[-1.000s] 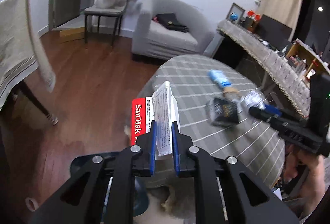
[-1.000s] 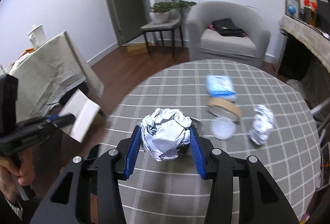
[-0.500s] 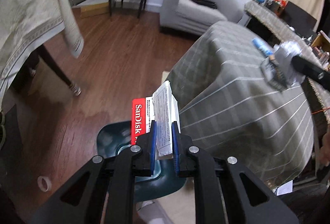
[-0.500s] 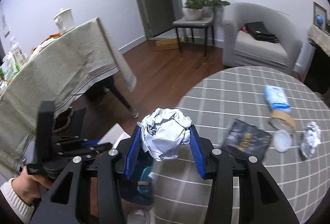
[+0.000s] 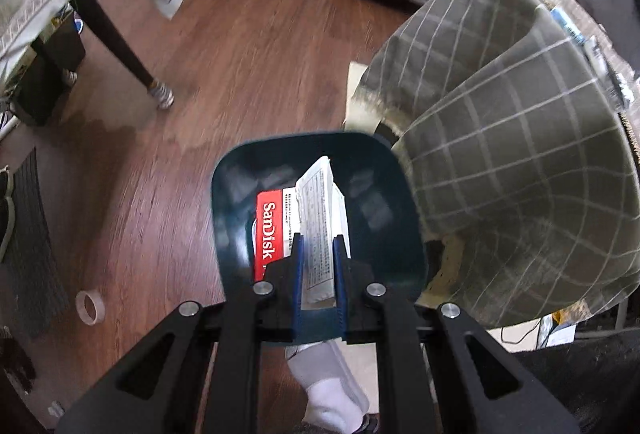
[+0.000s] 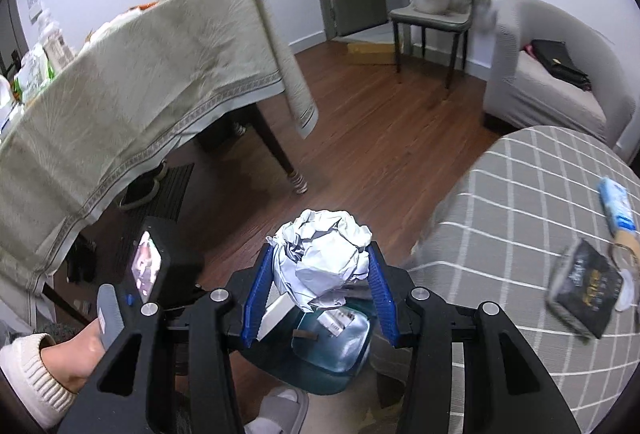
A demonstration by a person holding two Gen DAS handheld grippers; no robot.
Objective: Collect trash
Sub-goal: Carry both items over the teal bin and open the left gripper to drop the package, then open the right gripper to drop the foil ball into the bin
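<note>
My left gripper (image 5: 318, 246) is shut on a red and white SanDisk card package (image 5: 316, 222) and holds it right above the open dark teal trash bin (image 5: 236, 194) on the floor. My right gripper (image 6: 318, 274) is shut on a crumpled white paper ball (image 6: 322, 266) and holds it above the same bin (image 6: 340, 358), beside the left gripper's body (image 6: 160, 270). The white package end (image 6: 276, 314) shows over the bin in the right wrist view.
The round table with grey checked cloth (image 6: 520, 226) stands right of the bin, bearing a black packet (image 6: 584, 286) and a blue packet (image 6: 618, 204). A cloth-covered table (image 6: 140, 74) is left. A tape roll (image 5: 91, 308) lies on the wooden floor. My slippered foot (image 5: 328, 386) is near the bin.
Both grippers have swung left and down from the round table to above the trash bin, each still holding its load.
</note>
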